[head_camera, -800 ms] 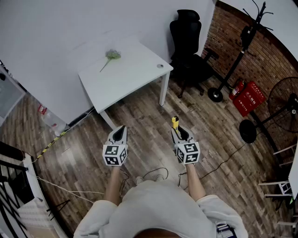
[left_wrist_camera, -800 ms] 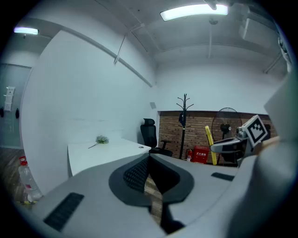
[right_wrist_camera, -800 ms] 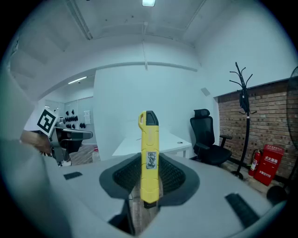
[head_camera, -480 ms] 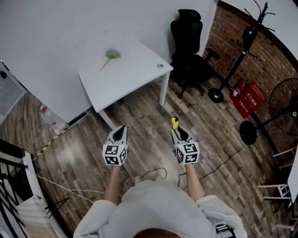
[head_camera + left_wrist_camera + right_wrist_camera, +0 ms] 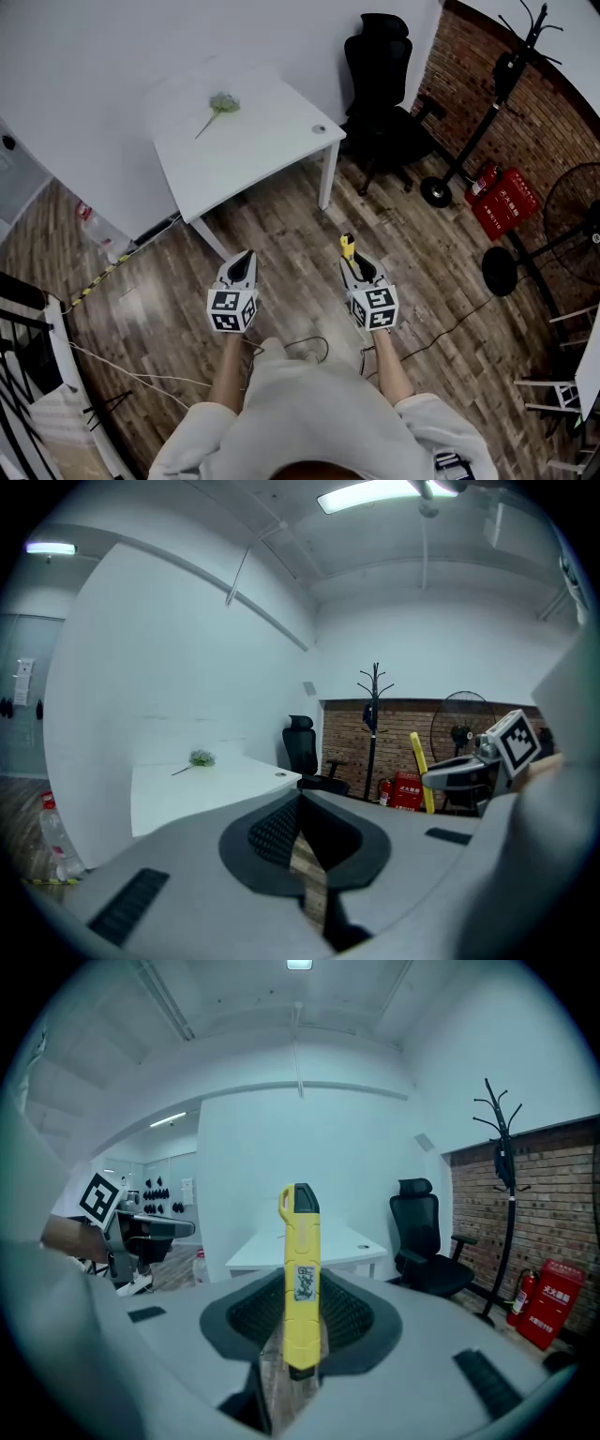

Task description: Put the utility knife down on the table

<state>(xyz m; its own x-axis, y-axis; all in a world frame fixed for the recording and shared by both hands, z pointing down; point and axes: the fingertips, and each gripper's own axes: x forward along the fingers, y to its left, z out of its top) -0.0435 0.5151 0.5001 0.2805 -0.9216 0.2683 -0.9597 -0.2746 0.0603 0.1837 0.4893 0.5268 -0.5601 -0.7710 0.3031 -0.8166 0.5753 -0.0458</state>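
A yellow utility knife [image 5: 300, 1279] with a black tip stands upright between the jaws of my right gripper [image 5: 302, 1321], which is shut on it. In the head view the knife [image 5: 348, 246] pokes out ahead of the right gripper [image 5: 360, 269], over the wooden floor. My left gripper [image 5: 244, 264] is beside it at the same height; its jaws meet with nothing between them [image 5: 302, 841]. The white table [image 5: 262, 141] stands ahead, a short way beyond both grippers. On its far part lies a small green sprig [image 5: 217, 105].
A black office chair [image 5: 380, 84] stands right of the table. A coat stand [image 5: 487, 103], red boxes [image 5: 497, 199] and a fan [image 5: 572, 202] line the brick wall at right. A small round thing [image 5: 319, 129] lies near the table's right edge. Cables [image 5: 300, 347] run on the floor.
The view has shifted slightly toward the table; both grippers have kept their places relative to each other, the knife still held.
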